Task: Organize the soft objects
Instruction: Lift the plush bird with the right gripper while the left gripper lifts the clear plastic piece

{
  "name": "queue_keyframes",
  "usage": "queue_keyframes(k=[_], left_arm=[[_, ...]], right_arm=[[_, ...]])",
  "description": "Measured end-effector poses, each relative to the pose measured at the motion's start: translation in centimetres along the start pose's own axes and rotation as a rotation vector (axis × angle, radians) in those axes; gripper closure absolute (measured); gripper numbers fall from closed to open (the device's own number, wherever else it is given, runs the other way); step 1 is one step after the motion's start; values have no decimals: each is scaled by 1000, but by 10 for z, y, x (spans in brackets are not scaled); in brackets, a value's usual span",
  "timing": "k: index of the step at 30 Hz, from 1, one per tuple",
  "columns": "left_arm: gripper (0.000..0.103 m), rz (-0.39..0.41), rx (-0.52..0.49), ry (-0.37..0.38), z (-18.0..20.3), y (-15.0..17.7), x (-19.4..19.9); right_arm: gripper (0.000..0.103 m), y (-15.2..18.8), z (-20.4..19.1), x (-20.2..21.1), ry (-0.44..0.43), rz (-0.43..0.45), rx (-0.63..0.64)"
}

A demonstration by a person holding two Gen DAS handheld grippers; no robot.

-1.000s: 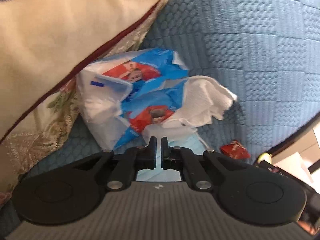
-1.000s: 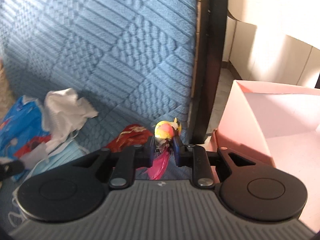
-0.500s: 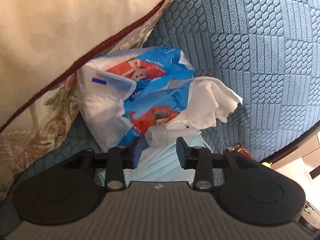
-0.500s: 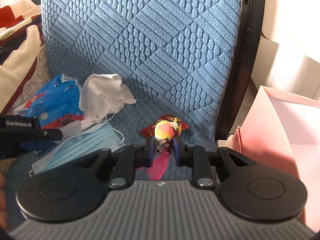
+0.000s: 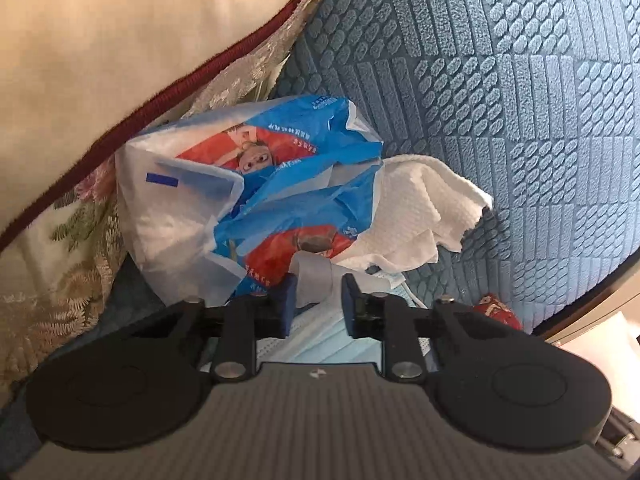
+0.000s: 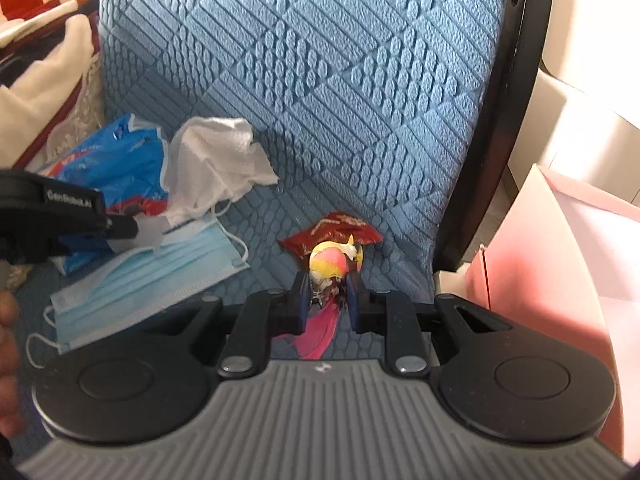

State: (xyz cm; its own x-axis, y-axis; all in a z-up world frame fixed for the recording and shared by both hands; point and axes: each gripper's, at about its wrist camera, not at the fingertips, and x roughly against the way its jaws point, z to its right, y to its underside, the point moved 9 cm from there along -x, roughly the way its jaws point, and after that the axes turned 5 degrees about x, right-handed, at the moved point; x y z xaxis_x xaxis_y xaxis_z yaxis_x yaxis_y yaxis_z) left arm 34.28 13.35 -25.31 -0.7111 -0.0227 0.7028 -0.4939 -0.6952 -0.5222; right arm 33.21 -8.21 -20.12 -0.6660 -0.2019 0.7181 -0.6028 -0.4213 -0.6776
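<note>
Soft clutter on blue sofa seat: one tissue pack, one white cloth, one face mask, fully visible only from right wrist. Left gripper just closing around grey tab. Right gripper clamped on feathered toy.

Both wrist cameras look steeply down, close over the blue cushion; both see the white tissue and face mask.
</note>
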Motion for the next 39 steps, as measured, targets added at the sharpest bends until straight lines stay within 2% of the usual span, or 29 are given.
queue_keyframes(k=[1, 2, 10, 17, 29, 39], left_arm=[[85, 0, 4, 5, 0, 0, 1], [97, 4, 0, 12, 1, -1, 3], [97, 32, -67, 28, 13, 3, 20], [97, 13, -39, 65, 16, 11, 36], [97, 13, -84, 77, 24, 33, 73], [97, 17, -77, 80, 11, 48, 99]], right_arm=[[80, 0, 1, 0, 1, -6, -2], [80, 1, 2, 0, 3, -9, -2], [80, 1, 3, 9, -17, -20, -19], [80, 1, -3, 28, -35, -5, -5], [80, 11, -16, 55, -65, -7, -7], [80, 17, -26, 75, -94, 2, -15]])
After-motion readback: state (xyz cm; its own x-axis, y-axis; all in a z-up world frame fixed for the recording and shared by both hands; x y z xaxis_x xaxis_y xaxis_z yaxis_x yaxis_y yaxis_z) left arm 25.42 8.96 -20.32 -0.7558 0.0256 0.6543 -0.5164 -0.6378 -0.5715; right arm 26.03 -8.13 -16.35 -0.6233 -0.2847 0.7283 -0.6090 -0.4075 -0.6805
